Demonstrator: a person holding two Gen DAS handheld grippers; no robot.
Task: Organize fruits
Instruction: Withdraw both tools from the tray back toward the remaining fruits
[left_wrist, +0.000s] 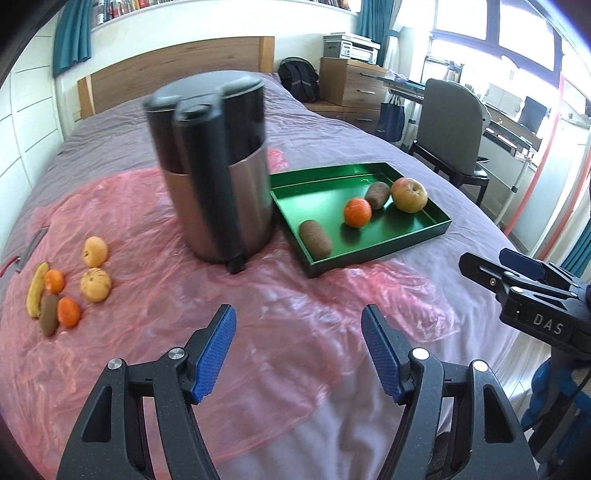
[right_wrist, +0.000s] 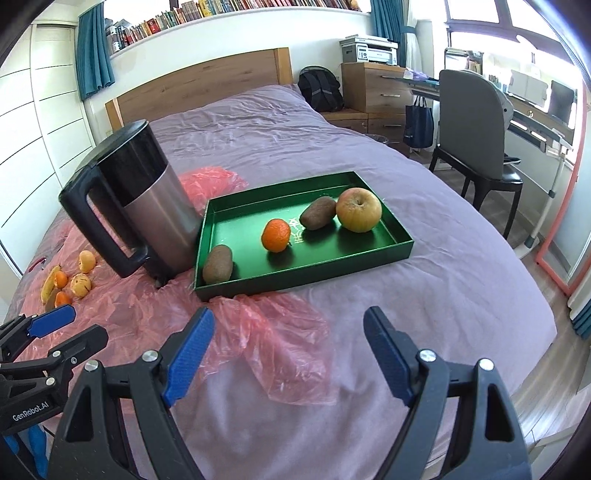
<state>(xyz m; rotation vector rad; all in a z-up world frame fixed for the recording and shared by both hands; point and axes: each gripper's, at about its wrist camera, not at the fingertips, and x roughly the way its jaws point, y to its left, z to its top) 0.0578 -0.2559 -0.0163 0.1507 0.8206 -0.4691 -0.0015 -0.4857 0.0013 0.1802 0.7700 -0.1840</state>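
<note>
Kettle standing between green tray and loose fruit on pink plastic sheet, both the left gripper and right gripper held wide with nothing between, fruit well apart ahead.

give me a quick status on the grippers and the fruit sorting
Left gripper and right gripper open, both empty. Four fruits in shallow green metal tray; six loose on crinkled pink plastic sheet. Tall steel-and-black electric kettle stands between pile and tray.

Green tray, orange mandarin, brown kiwis, yellow-red apple, pink plastic sheet, mauve bedcover, black-and-silver kettle, blue ribbed pads.
</note>
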